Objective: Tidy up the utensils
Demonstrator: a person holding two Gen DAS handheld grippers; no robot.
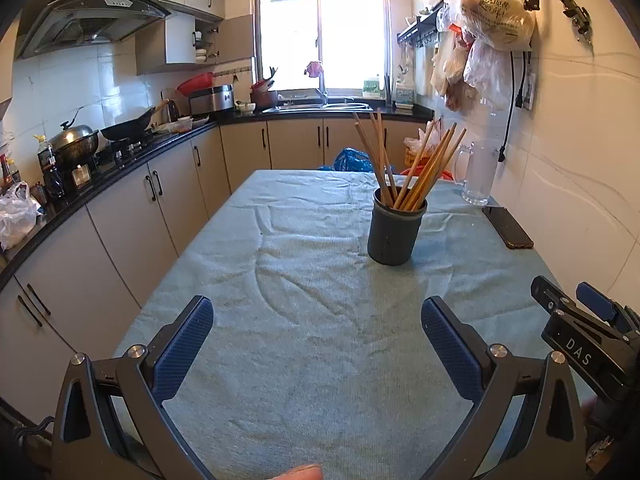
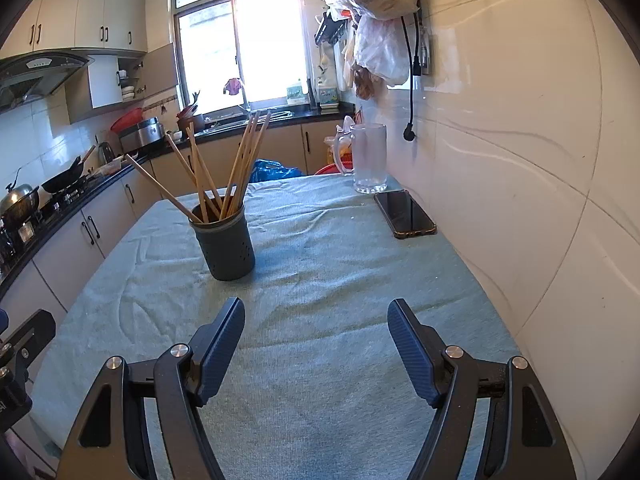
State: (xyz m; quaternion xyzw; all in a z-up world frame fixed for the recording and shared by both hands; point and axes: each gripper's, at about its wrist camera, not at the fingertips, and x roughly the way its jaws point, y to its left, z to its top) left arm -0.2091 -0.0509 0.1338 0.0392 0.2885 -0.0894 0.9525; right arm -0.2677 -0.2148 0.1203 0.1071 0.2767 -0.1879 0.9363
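Observation:
A dark grey utensil holder (image 1: 394,230) (image 2: 225,242) stands upright on the green-clothed table (image 1: 304,320) (image 2: 340,280). Several wooden chopsticks (image 1: 424,168) (image 2: 240,160) stick out of it, fanned apart. My left gripper (image 1: 318,312) hovers open over the cloth near the table's front, short of the holder and to its left, with nothing between its blue pads. My right gripper (image 2: 316,312) is also open and empty, short of the holder and to its right. Part of the right gripper's body (image 1: 588,336) shows at the right edge of the left wrist view.
A glass mug (image 2: 368,156) (image 1: 478,172) and a dark phone (image 2: 404,214) (image 1: 507,227) lie near the white wall on the right. Kitchen counter with stove, wok and pots runs along the left. Plastic bags (image 2: 376,8) hang on the wall above the mug.

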